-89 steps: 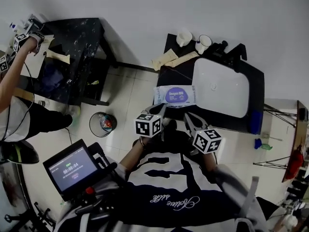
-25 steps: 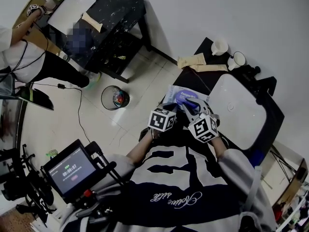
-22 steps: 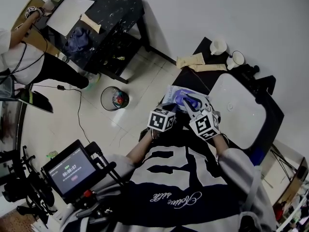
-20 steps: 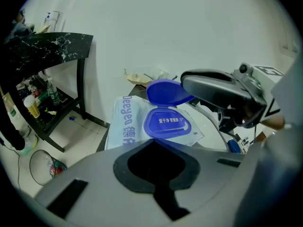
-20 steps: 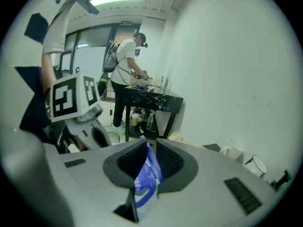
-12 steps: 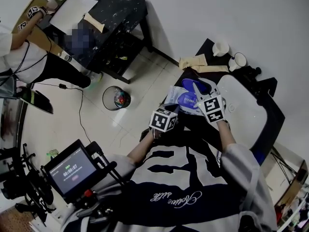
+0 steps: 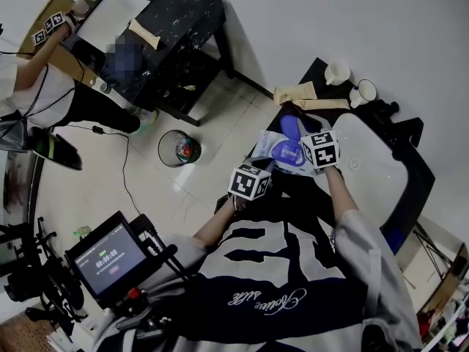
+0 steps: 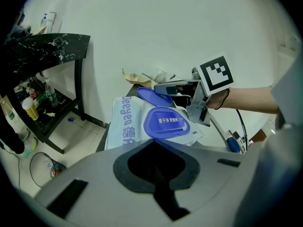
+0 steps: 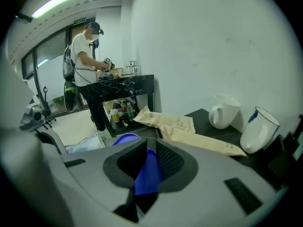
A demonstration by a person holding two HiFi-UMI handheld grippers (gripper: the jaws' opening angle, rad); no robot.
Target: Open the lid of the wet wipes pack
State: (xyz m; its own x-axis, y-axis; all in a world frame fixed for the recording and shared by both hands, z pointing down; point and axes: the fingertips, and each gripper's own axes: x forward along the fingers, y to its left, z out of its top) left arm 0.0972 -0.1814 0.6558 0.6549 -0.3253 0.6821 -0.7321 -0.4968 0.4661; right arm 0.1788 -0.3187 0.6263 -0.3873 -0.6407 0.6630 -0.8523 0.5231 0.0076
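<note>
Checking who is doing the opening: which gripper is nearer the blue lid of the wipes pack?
Right. The right gripper is shut on the blue lid, holding it raised. The left gripper sits at the near edge of the wet wipes pack, short of the lid.

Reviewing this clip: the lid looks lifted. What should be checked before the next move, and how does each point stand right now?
1. Right gripper shut on the lid: ok.
2. Lid raised off the wet wipes pack: ok, it stands up behind the blue base.
3. Left gripper steadying the pack: cannot tell; its jaws read together, with the pack just past them.
4. Room beyond the lid: ok, the paper packets and two mugs lie apart from it.
</note>
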